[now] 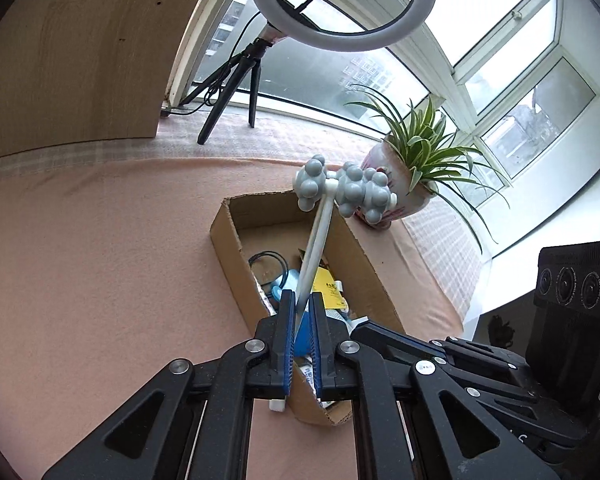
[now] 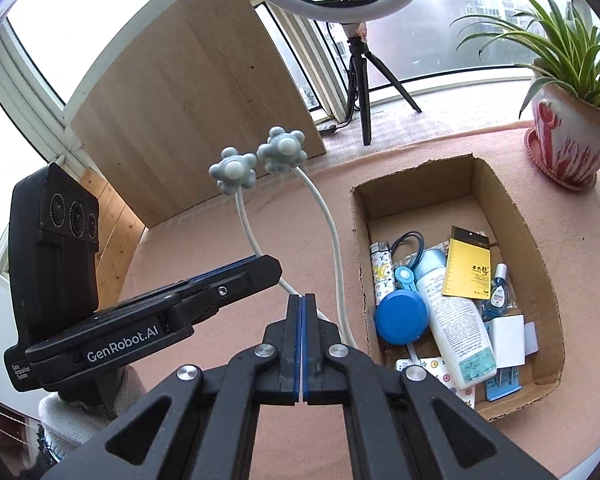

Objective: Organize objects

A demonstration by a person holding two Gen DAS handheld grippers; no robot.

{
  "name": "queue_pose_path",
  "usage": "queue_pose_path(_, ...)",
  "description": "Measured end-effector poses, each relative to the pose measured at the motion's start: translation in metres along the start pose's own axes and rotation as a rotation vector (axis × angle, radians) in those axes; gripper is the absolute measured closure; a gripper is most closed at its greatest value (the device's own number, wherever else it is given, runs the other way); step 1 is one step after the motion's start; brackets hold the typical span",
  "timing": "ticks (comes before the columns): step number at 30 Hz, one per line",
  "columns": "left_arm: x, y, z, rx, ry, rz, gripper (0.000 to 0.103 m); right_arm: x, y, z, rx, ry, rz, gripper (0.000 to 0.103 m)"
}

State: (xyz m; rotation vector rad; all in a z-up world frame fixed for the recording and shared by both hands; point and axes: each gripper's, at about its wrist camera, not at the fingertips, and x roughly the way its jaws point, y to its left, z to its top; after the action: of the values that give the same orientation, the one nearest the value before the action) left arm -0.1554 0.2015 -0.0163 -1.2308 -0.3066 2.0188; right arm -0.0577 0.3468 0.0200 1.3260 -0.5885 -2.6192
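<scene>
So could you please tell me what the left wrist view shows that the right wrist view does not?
Left wrist only: the left gripper shut on the massager stem, from behind. Right wrist only: the right gripper shut on that stem, and the box's contents laid out plainly, such as the white bottle, blue lid and yellow card. Both: the massager, box, plant and ring light.

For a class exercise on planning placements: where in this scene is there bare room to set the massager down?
Free: the box's far end toward the plant pot; the pink cloth between box and wooden board. Crowded: the box's near half, around the white bottle and blue lid.
</scene>
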Motion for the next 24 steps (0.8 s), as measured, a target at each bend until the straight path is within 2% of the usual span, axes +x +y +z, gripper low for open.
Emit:
queue_pose_path(2, 0.009, -0.012, 0.007, 0.019, 0.004, -0.018, 0.103, -0.006, -0.006, 0.006, -0.002, -0.017, -0.012, 0.103)
queue_pose_path(5, 0.031, -0.025, 0.019, 0.055, 0.029, -0.021, 0.103, -0.010, -0.021, 0.012, 0.006, -0.036, -0.056, 0.103)
queue_pose_path(8, 0.056, -0.031, 0.029, 0.079, 0.064, 0.022, 0.103, -0.017, -0.039, 0.011, 0.037, -0.035, -0.081, 0.103)
queue_pose_path(14, 0.041, -0.008, 0.029, 0.067, 0.038, 0.076, 0.103, -0.019, -0.058, 0.000, 0.058, 0.005, -0.085, 0.101)
queue_pose_path(15, 0.038, -0.001, 0.028, 0.067, 0.040, 0.095, 0.100, -0.018, -0.059, -0.001, 0.059, 0.013, -0.081, 0.099)
queue_pose_path(17, 0.034, 0.018, 0.024, 0.054, 0.054, 0.140, 0.074, -0.016, -0.058, -0.005, 0.068, 0.018, -0.076, 0.099)
queue_pose_path(19, 0.032, 0.041, 0.020, 0.001, 0.053, 0.165, 0.061, -0.013, -0.054, -0.008, 0.058, 0.041, -0.071, 0.097)
queue_pose_path(21, 0.034, 0.058, 0.015, -0.035, 0.070, 0.152, 0.061, -0.007, -0.050, -0.010, 0.052, 0.057, -0.074, 0.078)
queue_pose_path(23, 0.039, 0.069, 0.007, -0.043, 0.089, 0.152, 0.061, -0.001, -0.048, -0.013, 0.064, 0.067, -0.072, 0.072)
queue_pose_path(24, 0.041, 0.074, 0.001, -0.050, 0.104, 0.136, 0.061, 0.003, -0.046, -0.014, 0.071, 0.080, -0.055, 0.072)
